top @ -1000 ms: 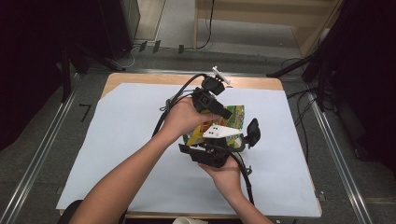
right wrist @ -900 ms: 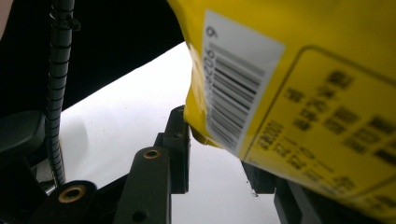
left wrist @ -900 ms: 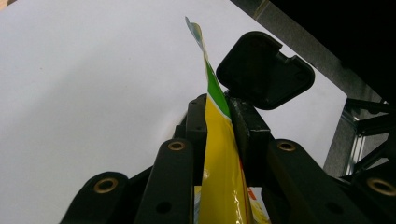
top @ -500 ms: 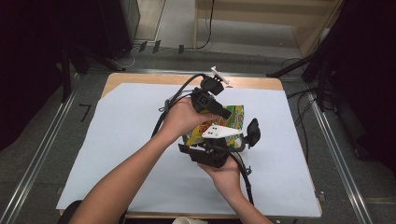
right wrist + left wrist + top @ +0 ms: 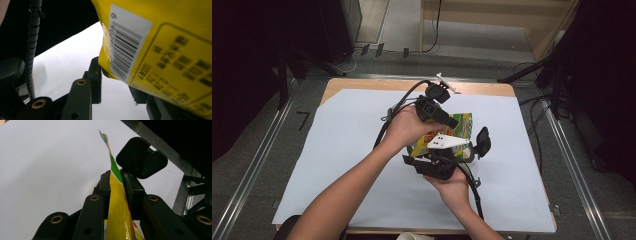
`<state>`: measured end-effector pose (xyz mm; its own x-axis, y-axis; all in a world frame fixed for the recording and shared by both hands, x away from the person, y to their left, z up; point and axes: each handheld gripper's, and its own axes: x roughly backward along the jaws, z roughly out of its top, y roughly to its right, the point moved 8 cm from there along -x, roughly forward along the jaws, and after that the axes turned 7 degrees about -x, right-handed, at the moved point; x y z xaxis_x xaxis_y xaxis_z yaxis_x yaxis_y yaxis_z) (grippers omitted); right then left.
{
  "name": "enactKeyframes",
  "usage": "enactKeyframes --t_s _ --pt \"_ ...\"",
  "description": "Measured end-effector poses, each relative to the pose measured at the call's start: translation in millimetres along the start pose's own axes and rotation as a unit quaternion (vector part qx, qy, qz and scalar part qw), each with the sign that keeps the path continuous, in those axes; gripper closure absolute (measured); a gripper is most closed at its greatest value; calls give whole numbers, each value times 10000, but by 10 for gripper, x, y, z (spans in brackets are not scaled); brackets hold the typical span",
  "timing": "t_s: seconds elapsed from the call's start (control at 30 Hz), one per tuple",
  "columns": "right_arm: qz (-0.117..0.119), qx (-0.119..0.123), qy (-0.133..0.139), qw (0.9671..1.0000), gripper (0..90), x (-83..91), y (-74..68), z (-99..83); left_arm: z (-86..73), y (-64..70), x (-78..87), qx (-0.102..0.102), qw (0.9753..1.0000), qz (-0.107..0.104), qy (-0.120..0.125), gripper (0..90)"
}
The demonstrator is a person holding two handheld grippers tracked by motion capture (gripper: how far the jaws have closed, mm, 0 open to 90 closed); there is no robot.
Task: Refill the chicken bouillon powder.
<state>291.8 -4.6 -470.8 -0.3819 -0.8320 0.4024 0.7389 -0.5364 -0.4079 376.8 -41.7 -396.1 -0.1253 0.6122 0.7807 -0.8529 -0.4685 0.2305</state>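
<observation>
Snack bag (image 5: 456, 131), yellow and green, is held up off the worktop (image 5: 337, 150) between both tools, near the worktop's middle. Left tongs (image 5: 116, 182) are clamped on the bag's thin top edge; in the left gripper view the foil seam runs straight up between the two jaws, pinched flat. Right tongs (image 5: 115, 75) sit at the bag's lower corner by the barcode label (image 5: 126, 47); one jaw is at the bag's edge, the other is hidden behind the bag, so I cannot tell whether they grip or just bracket it. In the high view the right tongs (image 5: 447, 152) are just below the bag and the left tongs (image 5: 447, 119) come onto it from above.

Step, as I judge it: two-handed hold on the bag, probably setting up to pull it open or reposition it. Next move calls for the right tongs to get a firm bite on the corner before any pull; the left hold looks solid.

Around: white sheet covers the worktop, metal rails (image 5: 257, 165) along the sides, cables (image 5: 472, 185) trailing from both tools. A cup rim (image 5: 414, 236) sits at the near edge. Cables crossing near the bag could snag.
</observation>
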Motion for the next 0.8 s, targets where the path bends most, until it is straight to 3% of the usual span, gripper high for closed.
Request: enactKeyframes --t_s 0.8 --pt "-10 19 8 10000 674 -3 0 -3 1 5 4 14 10000 -11 4 786"
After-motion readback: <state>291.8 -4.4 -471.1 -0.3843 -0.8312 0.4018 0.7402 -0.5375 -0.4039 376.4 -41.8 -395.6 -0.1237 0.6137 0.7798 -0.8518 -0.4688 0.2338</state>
